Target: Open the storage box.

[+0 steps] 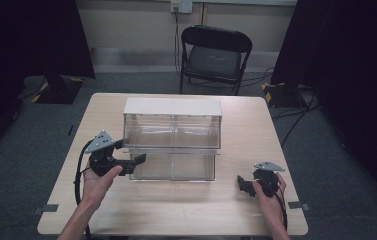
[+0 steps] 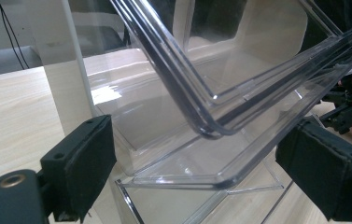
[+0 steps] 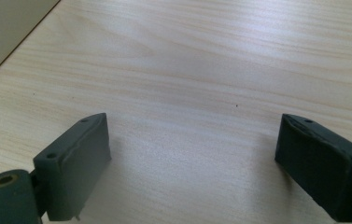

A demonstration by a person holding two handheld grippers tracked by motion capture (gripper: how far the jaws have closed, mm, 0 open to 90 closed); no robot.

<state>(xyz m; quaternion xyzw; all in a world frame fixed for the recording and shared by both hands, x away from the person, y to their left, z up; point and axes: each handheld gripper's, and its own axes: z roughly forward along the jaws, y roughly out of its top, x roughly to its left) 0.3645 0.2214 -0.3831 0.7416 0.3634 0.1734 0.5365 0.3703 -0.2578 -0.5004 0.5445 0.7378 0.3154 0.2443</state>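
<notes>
left tongs (image 1: 135, 163) are held wide open around the corner of the clear plastic drawer (image 1: 172, 166), unclamped; closing is judged next. right tongs (image 1: 242, 184) are spread, empty, over the pale wooden counter (image 1: 186, 205).

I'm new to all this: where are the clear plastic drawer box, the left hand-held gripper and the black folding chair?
Clear plastic drawer box (image 1: 172, 106): high view, white top.
Left hand-held gripper (image 1: 137, 163): high view, between fingertips.
Black folding chair (image 1: 213, 61): high view, seat.

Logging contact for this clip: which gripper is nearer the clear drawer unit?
Left. The left gripper is at the left front corner of the clear drawer unit, jaws open around a tilted drawer's corner. The right gripper is off to its right, open over bare table.
</notes>
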